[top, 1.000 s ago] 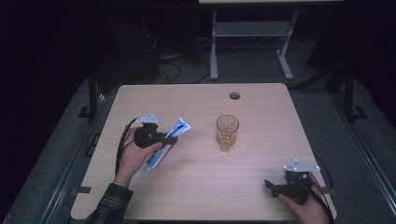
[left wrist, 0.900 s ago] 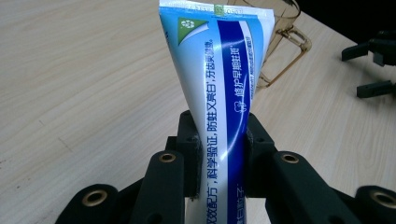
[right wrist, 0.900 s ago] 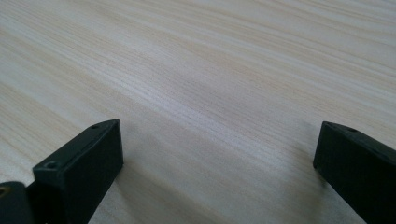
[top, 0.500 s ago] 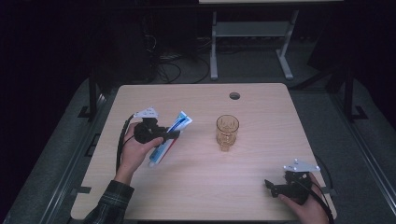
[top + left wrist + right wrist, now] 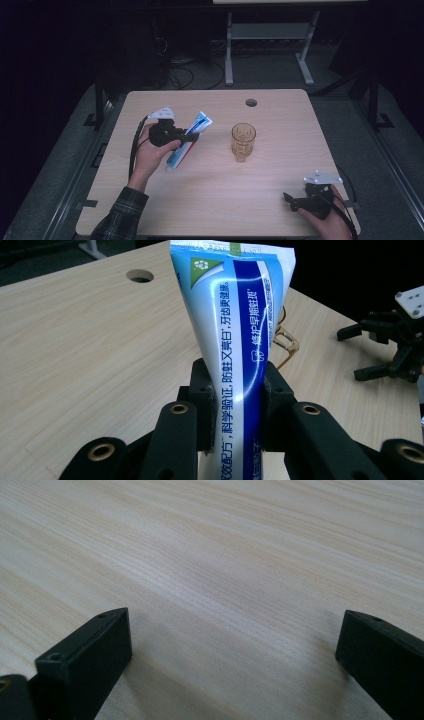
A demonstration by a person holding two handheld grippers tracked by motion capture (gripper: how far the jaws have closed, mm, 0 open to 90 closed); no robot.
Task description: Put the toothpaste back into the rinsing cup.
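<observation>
With the left hand-held gripper [image 5: 186,136] pinching the tube [image 5: 189,140] mid-body above the left of the worktop [image 5: 210,200], the soft wall may slip or tilt and strike the glass [image 5: 243,141] to its right; the right hand-held gripper [image 5: 291,201] rests spread, near right

Left gripper [image 5: 186,136] clamped and raised, right gripper [image 5: 291,200] low, jaws wide

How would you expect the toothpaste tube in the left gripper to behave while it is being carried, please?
The toothpaste tube looks soft-walled, so it probably dents slightly where the left gripper pinches it. Its glossy skin may slip. Held mid-body, its flat crimped end should hardly droop.
</observation>
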